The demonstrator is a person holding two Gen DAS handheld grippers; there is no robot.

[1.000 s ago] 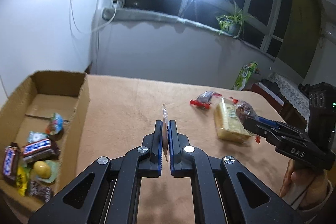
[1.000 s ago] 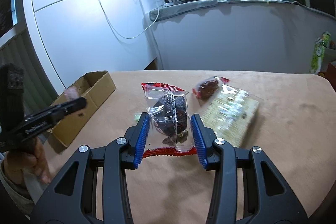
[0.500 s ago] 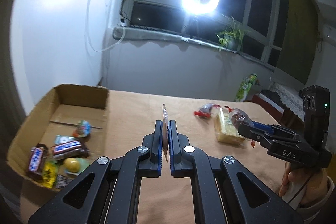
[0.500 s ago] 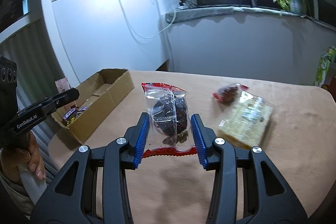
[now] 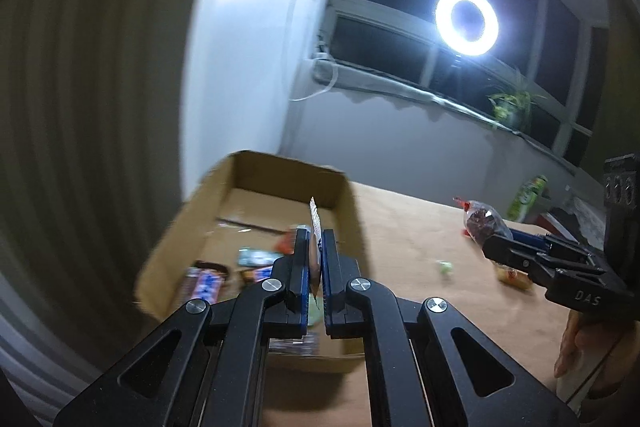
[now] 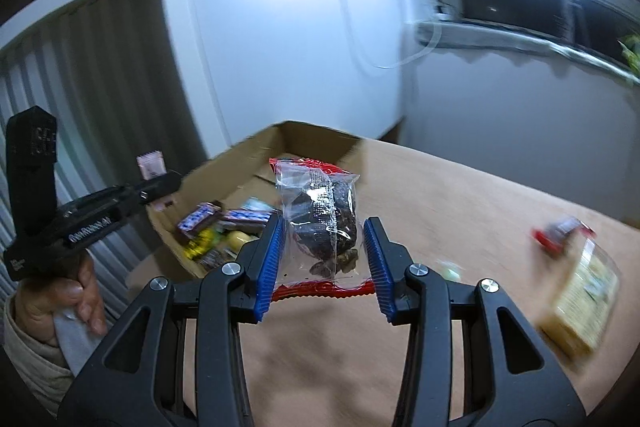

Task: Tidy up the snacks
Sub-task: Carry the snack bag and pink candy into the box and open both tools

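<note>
Transport was the step in hand, judging by how both tools stood loaded near the box. Nearest in the right wrist view, the right gripper (image 6: 326, 261) was clamped on a clear bag (image 6: 322, 217) of dark snacks, its red seam low between the blue pads (image 6: 269, 267) and its top leaning toward 12 o'clock. In the left wrist view the left gripper (image 5: 315, 269) was pinched nearly shut on a thin sachet (image 5: 315, 227), held edge-on with its crimped top poking up past the fingertips.

Just beyond both, the box (image 5: 188, 227) sat at the table's left end, open-topped, with candy bars (image 6: 200, 221) and small wrapped sweets crowded at its near end and bare cardboard toward the far wall. The left gripper seemed to hang above the box's right wall; the next move probably called for lowering it over the opening and letting go, then bringing the bag in from 3 o'clock without bumping that wall.

Room looked ample on the table (image 6: 460, 195): a small green sweet (image 5: 445, 267) lay alone at mid-distance. At 3 o'clock in the right view a red packet (image 6: 560, 231) and a yellow pack (image 6: 580, 303) waited near the table's right side, blurred. Beyond the box's far and left walls the table appeared to end, so a release there would need care.
</note>
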